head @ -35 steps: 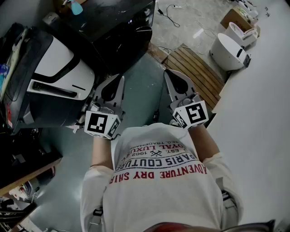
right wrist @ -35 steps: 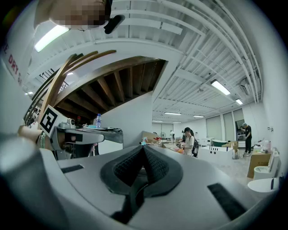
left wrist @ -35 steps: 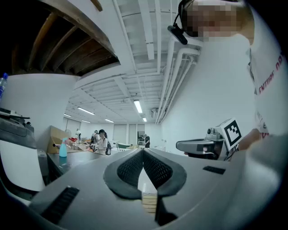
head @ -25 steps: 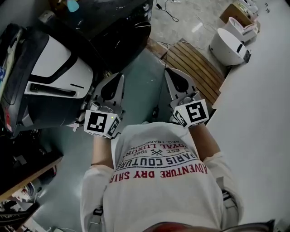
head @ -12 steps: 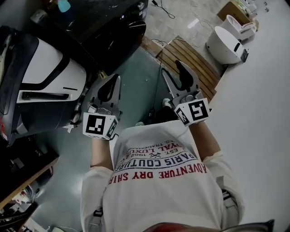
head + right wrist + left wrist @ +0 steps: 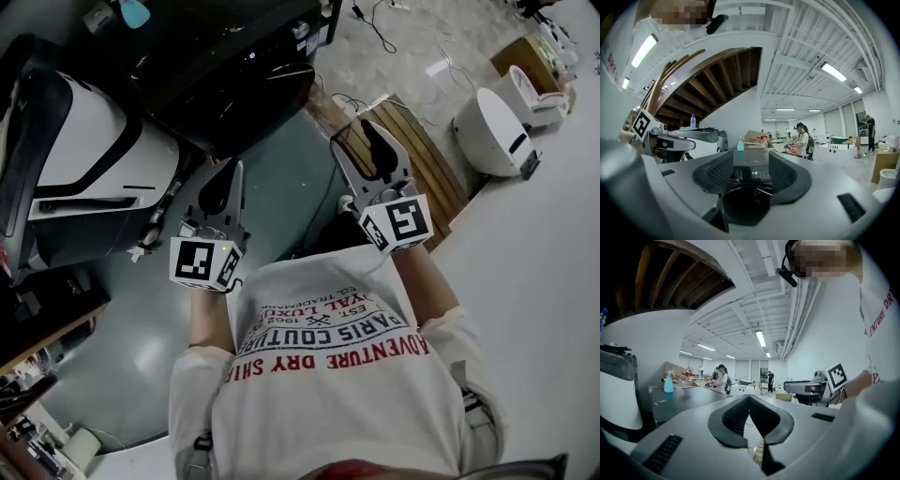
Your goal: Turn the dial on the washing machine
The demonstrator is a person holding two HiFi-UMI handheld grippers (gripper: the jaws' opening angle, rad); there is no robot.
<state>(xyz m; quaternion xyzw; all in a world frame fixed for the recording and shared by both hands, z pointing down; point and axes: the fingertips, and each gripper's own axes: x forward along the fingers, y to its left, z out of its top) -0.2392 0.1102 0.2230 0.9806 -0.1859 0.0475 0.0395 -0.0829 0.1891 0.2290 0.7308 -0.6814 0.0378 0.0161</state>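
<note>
Item 1: left gripper (image 6: 233,174). Held out ahead of the torso on a bare left forearm (image 6: 208,319), its marker cube (image 6: 200,262) nearest the body and its tips pointing away towards the dark machines. Roughly level. In the left gripper view (image 6: 749,398) the jaws are pressed together with nothing between them.

Item 2: right gripper (image 6: 353,141). Held out on the right forearm (image 6: 424,281), slightly further forward than the left, its marker cube (image 6: 398,223) facing up. It is angled towards the washing machine. The jaws are spread and have just been opening. The right gripper view (image 6: 751,169) shows nothing between the pads, only the machine's front framed in the gap, well apart.

Item 3: washing machine (image 6: 239,70). Black, standing on the floor (image 6: 281,197) ahead of both grippers, touched by neither. The round door and a small lit display show in the right gripper view (image 6: 747,201). Its dial cannot be picked out in any view.

Item 4: spray bottle (image 6: 134,11). Blue, upright on the washing machine's top.

Item 5: white-and-black machine (image 6: 94,150). Stands beside the washing machine, on the left gripper's side.

Item 6: wooden slatted platform (image 6: 417,164). Lies on the floor beyond the right gripper.

Item 7: round white appliance (image 6: 492,131). Sits past the platform.
</note>
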